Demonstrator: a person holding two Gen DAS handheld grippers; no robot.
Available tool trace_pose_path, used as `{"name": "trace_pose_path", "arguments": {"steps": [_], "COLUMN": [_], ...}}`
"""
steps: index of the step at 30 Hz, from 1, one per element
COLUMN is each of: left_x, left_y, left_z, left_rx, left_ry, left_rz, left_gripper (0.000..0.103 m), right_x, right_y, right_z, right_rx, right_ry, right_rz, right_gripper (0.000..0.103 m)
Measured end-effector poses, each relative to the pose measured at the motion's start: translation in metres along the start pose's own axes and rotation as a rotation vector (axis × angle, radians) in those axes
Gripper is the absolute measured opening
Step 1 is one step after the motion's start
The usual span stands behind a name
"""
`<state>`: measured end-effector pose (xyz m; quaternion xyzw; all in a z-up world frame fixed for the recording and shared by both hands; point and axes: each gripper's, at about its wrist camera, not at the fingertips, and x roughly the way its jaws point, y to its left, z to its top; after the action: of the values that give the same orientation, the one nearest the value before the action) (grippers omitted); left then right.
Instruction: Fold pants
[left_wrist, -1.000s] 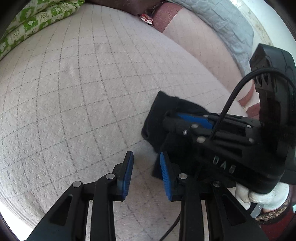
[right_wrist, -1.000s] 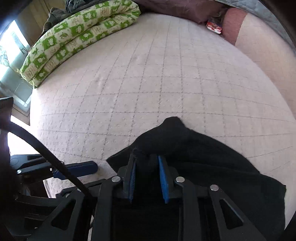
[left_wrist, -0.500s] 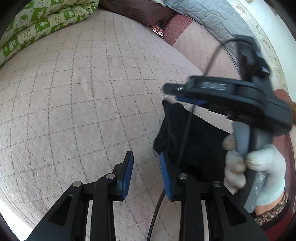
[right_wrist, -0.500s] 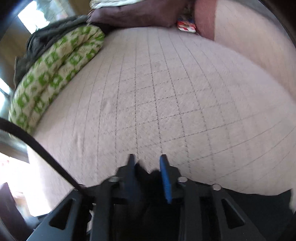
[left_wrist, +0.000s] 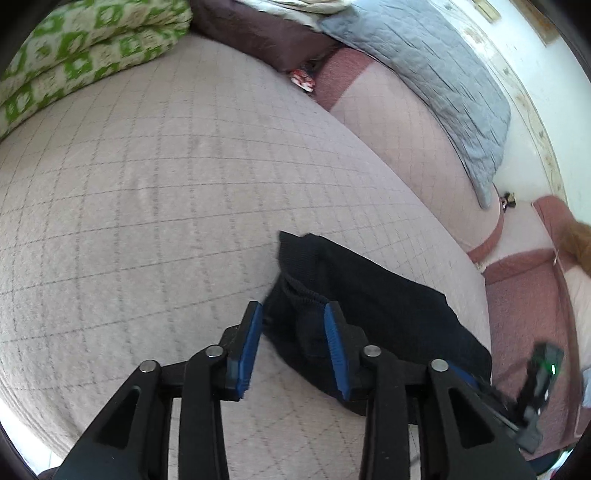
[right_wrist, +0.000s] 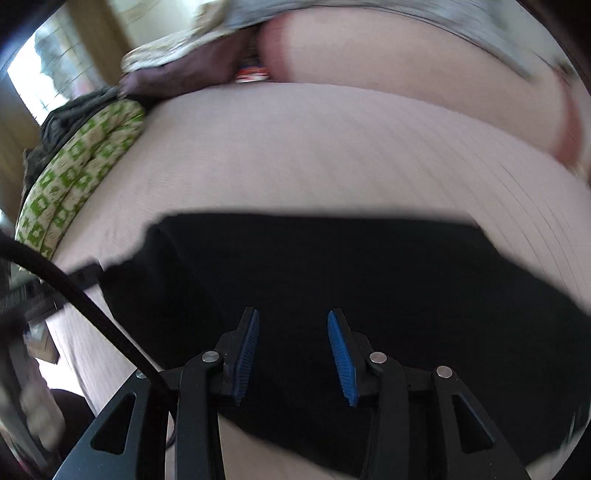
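Observation:
The black pants (left_wrist: 373, 295) lie folded in a flat bundle on the quilted beige bed cover (left_wrist: 147, 206). My left gripper (left_wrist: 293, 325) is open, its blue pads on either side of the bundle's near left corner. Whether they touch the cloth I cannot tell. In the right wrist view the pants (right_wrist: 332, 266) fill the lower half. My right gripper (right_wrist: 293, 334) is open and empty just above them. That view is blurred by motion. The right gripper also shows at the left wrist view's lower right edge (left_wrist: 535, 391).
A green and white patterned cushion (left_wrist: 81, 62) lies at the far left of the bed. A dark brown pillow (left_wrist: 258, 33) and a grey quilt (left_wrist: 424, 66) lie at the back. A pink bolster (left_wrist: 406, 122) runs along the right. A cable (right_wrist: 85, 302) crosses the right wrist view.
My right gripper let go of the pants, opened and drew back to the right and down. The pants now lie flat. My left gripper opened wider and moved onto the bundle's corner.

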<state>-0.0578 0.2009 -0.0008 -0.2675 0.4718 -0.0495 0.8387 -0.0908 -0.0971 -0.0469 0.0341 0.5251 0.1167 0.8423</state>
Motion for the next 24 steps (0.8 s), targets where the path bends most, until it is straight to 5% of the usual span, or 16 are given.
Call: {"name": "trace_pose_path", "arguments": {"steps": [8,11,14,15,18,19,21,24], "left_x": [0.013,0.022,0.033,0.039,0.063,0.063,0.06,0.053], "left_y": [-0.033,-0.041,-0.046,-0.048,-0.041,-0.04,-0.042,-0.037], "left_z": [-0.018,-0.023,-0.027,-0.029,-0.032,-0.032,-0.031,-0.028], "left_rx": [0.131,0.167,0.211,0.228,0.245,0.251,0.261,0.224], "left_ry": [0.007,0.004,0.007,0.014,0.073,0.066,0.059,0.055], "left_rz": [0.06,0.073,0.121,0.159,0.287,0.29,0.289,0.249], "left_gripper": [0.046,0.048,0.058,0.064,0.066,0.066,0.067,0.067], "right_x": [-0.111,-0.118,-0.1,-0.091,-0.083,-0.083,-0.083,-0.095], "right_y": [-0.204,-0.253,-0.267,-0.265,-0.253,-0.249,-0.242,-0.236], "right_z": [-0.059,-0.069,-0.069,-0.067,-0.062,-0.061,-0.059,-0.056], "right_rx": [0.408,0.53,0.583,0.566,0.492,0.48,0.437,0.423], "right_ry": [-0.105,-0.123,-0.104,-0.077,-0.037,-0.035,-0.02,-0.037], "right_rz": [-0.238,-0.231,-0.171,-0.148,-0.261,-0.282,-0.384,-0.437], "right_gripper": [0.062,0.063,0.063,0.045,0.037,0.038,0.061,0.066]}}
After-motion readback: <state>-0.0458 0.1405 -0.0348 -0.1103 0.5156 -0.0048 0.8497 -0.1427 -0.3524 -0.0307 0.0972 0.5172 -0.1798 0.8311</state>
